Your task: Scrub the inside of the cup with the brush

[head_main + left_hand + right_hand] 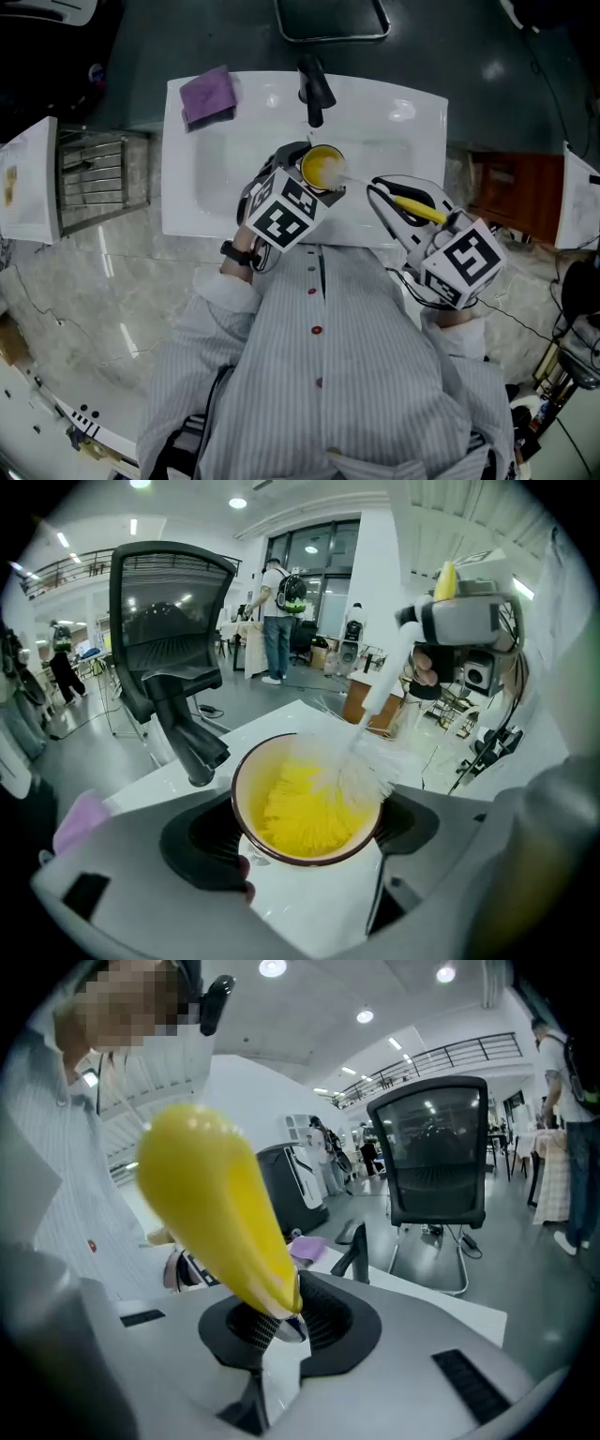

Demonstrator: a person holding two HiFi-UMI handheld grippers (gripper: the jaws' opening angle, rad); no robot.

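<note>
The left gripper (305, 832) has its jaws closed around the cup (281, 808), one jaw pressed against each side, with the yellow inside facing the camera. The cup sits directly between the jaws, over the white sink (216, 187). Just beyond the left gripper stands the black faucet (315, 94); a purple cloth (208, 97) lies farther off to its left. The right gripper (277, 1321) is clamped tight on the yellow handle (220, 1213) of the brush (356, 761). The brush reaches from the right gripper toward the left one, and its white bristles are inside the cup.
</note>
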